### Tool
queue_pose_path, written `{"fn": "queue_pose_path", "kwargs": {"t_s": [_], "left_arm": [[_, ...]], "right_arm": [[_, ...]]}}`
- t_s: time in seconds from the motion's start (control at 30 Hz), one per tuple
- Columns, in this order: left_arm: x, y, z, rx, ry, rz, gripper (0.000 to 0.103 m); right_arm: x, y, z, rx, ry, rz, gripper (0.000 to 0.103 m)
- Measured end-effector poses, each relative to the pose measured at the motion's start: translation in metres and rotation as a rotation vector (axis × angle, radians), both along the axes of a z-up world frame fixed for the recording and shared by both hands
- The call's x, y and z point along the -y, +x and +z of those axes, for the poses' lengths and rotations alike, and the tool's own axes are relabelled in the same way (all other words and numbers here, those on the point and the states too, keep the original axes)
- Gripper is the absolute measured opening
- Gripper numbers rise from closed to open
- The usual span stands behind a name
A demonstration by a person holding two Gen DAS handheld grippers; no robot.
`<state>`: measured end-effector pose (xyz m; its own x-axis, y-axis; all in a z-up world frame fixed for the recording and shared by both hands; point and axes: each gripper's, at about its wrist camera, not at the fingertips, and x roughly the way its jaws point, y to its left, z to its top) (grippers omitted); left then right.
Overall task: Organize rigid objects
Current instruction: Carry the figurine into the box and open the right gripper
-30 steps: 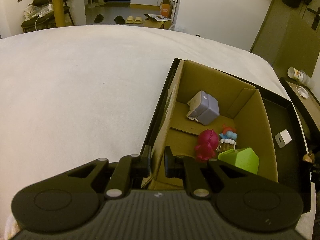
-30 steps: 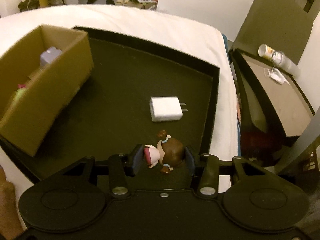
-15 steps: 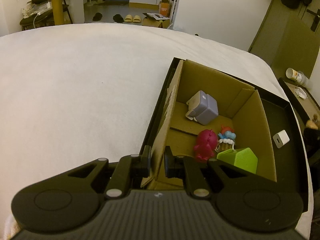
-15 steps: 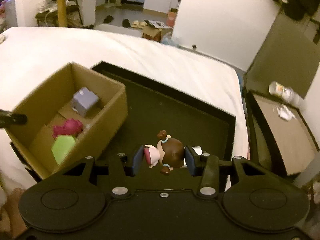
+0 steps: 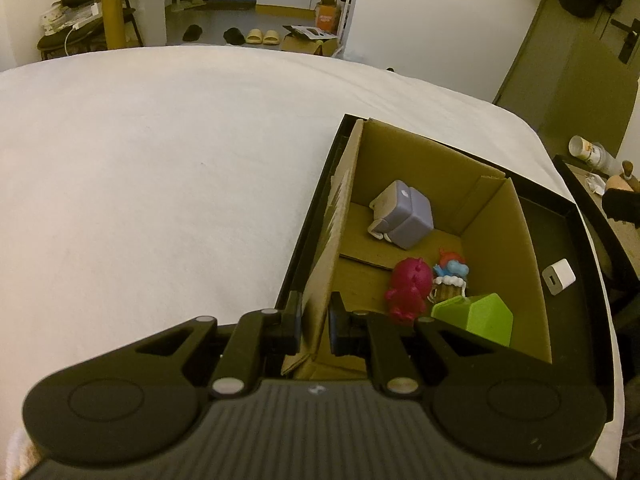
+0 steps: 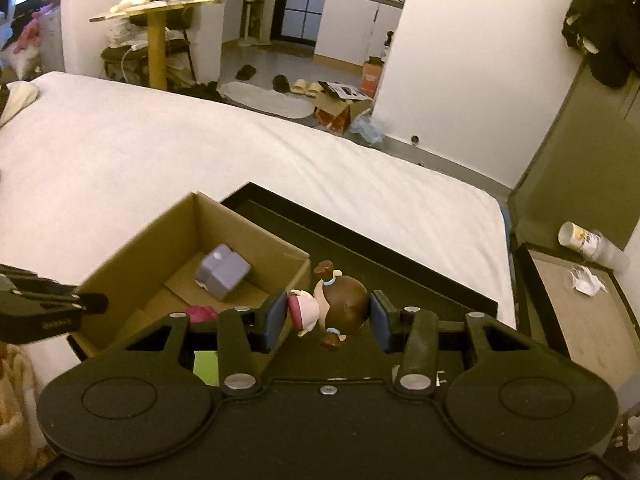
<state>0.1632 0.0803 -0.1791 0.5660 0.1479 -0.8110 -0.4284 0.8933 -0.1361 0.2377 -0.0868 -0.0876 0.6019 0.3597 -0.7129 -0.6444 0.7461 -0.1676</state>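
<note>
My left gripper is shut on the left wall of the cardboard box. The box stands in a black tray and holds a lilac block, a magenta figure, a small blue-and-red figure and a green house-shaped block. A white charger lies in the tray right of the box. My right gripper is shut on a brown-haired doll figure, held in the air above the box's right wall. The left gripper also shows in the right wrist view.
The tray lies on a white bed. A bedside surface to the right carries a lying tumbler and crumpled paper. A yellow table and slippers stand beyond the bed.
My right gripper has risen from the tray floor with the doll and moved left toward the box. The left gripper has kept its hold on the box wall.
</note>
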Motion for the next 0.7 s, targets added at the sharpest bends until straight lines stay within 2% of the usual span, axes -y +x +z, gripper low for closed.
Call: {"fn": "queue_pose_path", "kwargs": {"t_s": [0.37,0.7], "left_arm": [[0.000,-0.001,-0.001,0.005,-0.003,0.002,0.012],[-0.002,-0.002,0.000,0.015,-0.021,-0.003,0.012]], "right_arm": [[-0.026,-0.012,0.001,-0.023,0.038,0.080,0.044],[-0.054,-0.016,-0.017,-0.079,0.048,0.140,0.044]]}}
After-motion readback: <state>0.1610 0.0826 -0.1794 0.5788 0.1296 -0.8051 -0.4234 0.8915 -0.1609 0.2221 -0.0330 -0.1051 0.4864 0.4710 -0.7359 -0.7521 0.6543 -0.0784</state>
